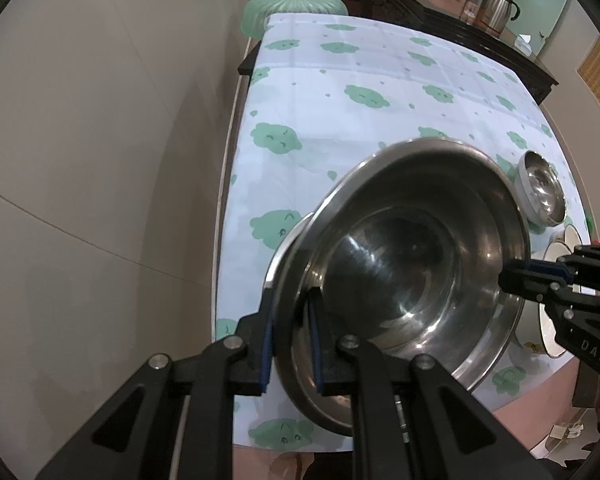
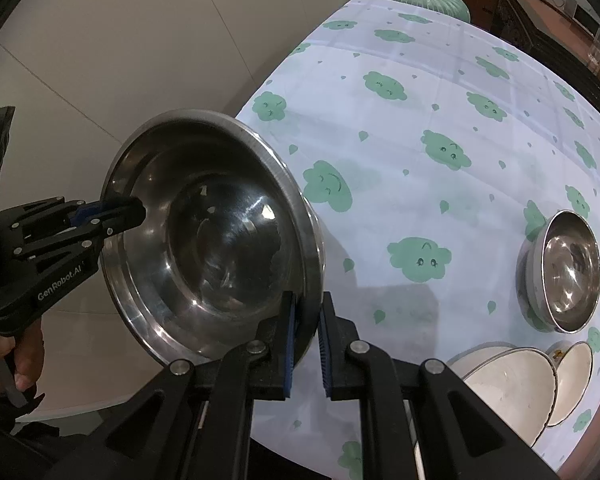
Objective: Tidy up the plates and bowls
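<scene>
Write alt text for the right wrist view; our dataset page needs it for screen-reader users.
Two black tongs, right tongs in front and left tongs at left, clamp opposite rims of a large steel bowl held tilted above a cloud-print tablecloth. At right on the cloth sit a smaller steel bowl and white bowls.

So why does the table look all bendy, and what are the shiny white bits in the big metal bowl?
Left wrist view: the fisheye lens curves the table edges, and the corners go black. The streaks inside the big metal bowl are glare from room light. Right wrist view: same bulge, and small bright glints in the bowl.
</scene>
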`<state>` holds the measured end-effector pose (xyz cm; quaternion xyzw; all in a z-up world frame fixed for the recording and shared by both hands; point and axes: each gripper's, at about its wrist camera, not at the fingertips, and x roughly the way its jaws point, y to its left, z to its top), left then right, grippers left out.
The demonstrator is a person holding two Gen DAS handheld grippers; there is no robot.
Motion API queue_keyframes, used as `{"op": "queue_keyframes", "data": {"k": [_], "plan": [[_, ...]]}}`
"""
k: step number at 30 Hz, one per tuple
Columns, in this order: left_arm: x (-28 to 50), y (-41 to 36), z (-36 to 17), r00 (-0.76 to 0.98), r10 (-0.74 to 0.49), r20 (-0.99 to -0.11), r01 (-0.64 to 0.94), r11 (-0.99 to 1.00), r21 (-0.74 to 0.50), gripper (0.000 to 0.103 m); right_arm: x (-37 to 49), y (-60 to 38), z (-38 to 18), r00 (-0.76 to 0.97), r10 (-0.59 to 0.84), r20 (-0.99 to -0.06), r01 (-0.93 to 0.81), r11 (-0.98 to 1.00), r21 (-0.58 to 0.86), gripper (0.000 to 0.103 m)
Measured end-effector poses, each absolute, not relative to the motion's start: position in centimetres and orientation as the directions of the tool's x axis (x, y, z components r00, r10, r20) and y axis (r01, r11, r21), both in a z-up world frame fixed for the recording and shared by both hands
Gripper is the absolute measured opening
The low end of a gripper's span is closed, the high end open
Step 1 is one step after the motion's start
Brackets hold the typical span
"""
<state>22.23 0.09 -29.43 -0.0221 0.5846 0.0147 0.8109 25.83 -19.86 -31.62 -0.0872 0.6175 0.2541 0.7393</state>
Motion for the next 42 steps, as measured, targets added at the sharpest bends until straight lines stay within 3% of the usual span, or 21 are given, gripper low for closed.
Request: {"op": "queue_keyframes", "data": {"k": [29, 42], "plan": [[22.2, 0.1, -33.2, 0.205, 0.006, -0.979, -0.065, 0.998, -0.007, 0.016, 25.9, -19.3, -33.9, 0.054, 0.258, -0.965, -0.498, 0.844, 0.198, 0.012], [22.0, -0.5, -33.5, 0.224, 0.066, -0.972, -0.034, 0.998, 0.059, 0.016, 26.6, -19.0, -35.4, 0.03, 0.252, -0.967, -0.505, 0.839, 0.203, 0.012]]}}
